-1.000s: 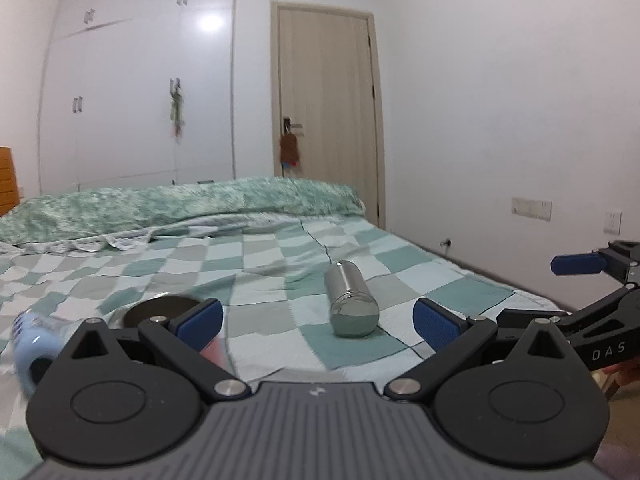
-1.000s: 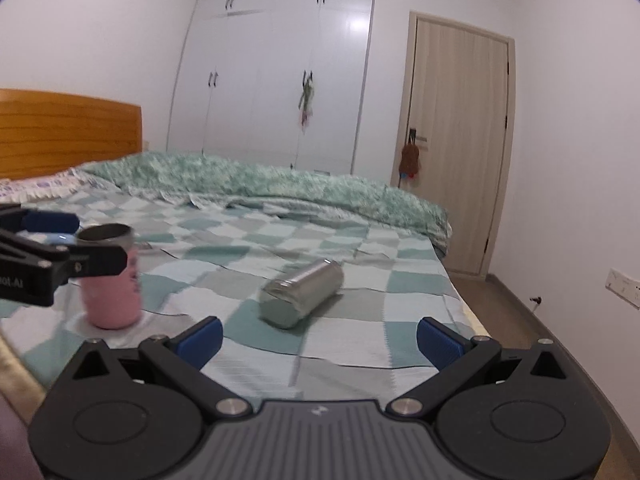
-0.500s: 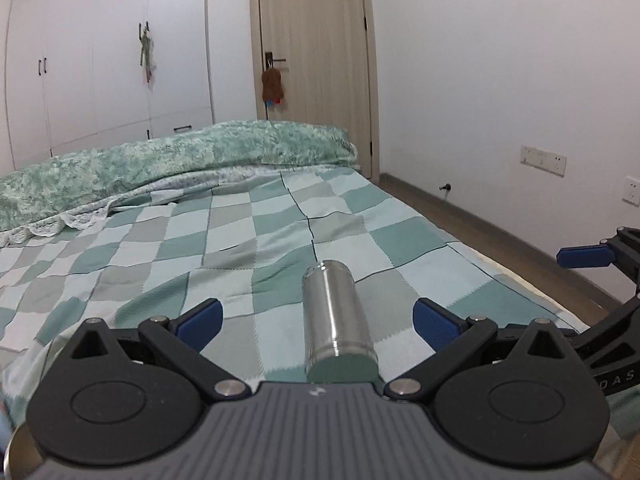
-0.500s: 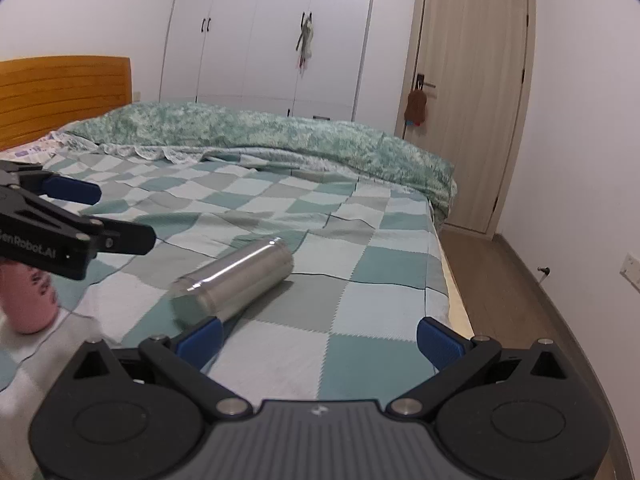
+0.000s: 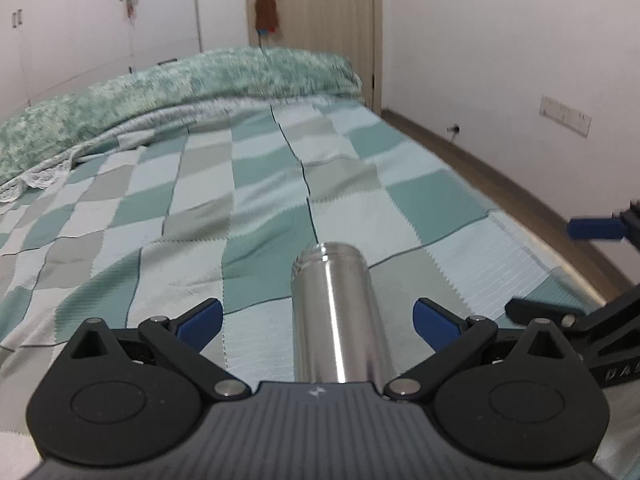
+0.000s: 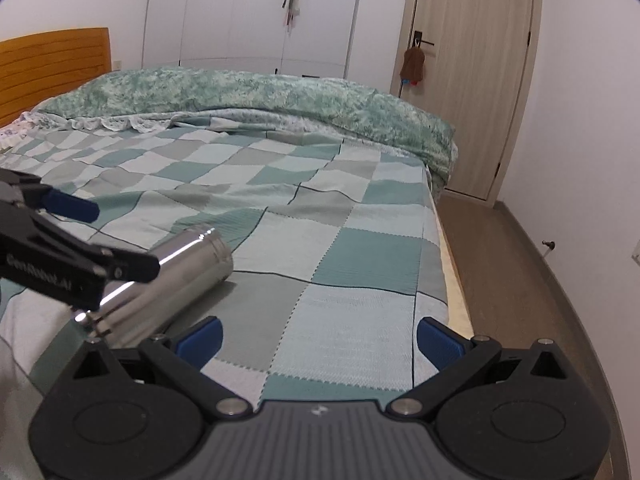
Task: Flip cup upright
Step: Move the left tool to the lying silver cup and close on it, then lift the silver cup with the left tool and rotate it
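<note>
Change: left gripper (image 5: 316,322) has closed in; the steel cup (image 5: 334,312) now lies between its wide-spread fingers.
Cup: on its side on the bed (image 5: 200,200), mouth toward 12 o'clock.
Right gripper (image 6: 318,340): wide, holding nothing.
Meaning: squeeze looks next.

White wardrobe (image 6: 248,12), wooden door (image 6: 476,80)

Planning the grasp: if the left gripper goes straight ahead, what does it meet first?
The left gripper already straddles the lying silver steel cup with open jaws; going on, its body would likely meet the cup's near end.
</note>
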The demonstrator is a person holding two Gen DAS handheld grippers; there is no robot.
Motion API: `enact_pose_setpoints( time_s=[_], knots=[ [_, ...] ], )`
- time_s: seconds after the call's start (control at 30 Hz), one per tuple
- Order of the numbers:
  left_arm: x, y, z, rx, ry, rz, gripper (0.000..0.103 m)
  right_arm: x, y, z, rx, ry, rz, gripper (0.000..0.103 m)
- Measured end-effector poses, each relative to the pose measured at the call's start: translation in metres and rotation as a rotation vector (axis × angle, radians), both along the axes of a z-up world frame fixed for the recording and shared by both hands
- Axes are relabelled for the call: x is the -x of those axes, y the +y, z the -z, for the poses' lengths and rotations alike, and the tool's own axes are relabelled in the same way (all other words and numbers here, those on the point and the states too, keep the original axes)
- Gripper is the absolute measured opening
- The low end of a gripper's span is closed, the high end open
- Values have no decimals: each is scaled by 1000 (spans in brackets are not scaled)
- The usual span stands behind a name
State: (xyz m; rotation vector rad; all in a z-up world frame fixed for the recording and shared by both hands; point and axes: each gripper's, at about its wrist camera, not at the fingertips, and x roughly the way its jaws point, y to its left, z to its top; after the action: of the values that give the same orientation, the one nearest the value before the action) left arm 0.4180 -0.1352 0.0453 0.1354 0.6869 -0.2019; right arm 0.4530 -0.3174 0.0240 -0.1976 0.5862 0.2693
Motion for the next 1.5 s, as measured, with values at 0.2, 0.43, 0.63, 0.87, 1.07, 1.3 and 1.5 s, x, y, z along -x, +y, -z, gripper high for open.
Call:
enact_pose_setpoints(
  time_s=[0.2,0.43,0.63,0.87,1.07,1.3,1.5],
  knots=[
    [-38,6,11,-45,87,73,103,-15,9,9,31,22,-17,103],
    [-65,12,22,54,257,141,103,-25,16,16,52,38,-14,103],
    [-70,10,42,119,404,168,69,-25,15,20,77,52,-5,103],
    [-61,11,36,121,393,147,68,-15,7,13,64,41,-4,103],
    [-42,11,21,147,364,149,66,8,3,1,55,31,6,103],
    [4,13,-1,201,331,149,65,55,2,-21,45,10,11,103],
    [58,14,-22,231,313,169,65,106,4,-41,34,-7,5,103]
  ],
)
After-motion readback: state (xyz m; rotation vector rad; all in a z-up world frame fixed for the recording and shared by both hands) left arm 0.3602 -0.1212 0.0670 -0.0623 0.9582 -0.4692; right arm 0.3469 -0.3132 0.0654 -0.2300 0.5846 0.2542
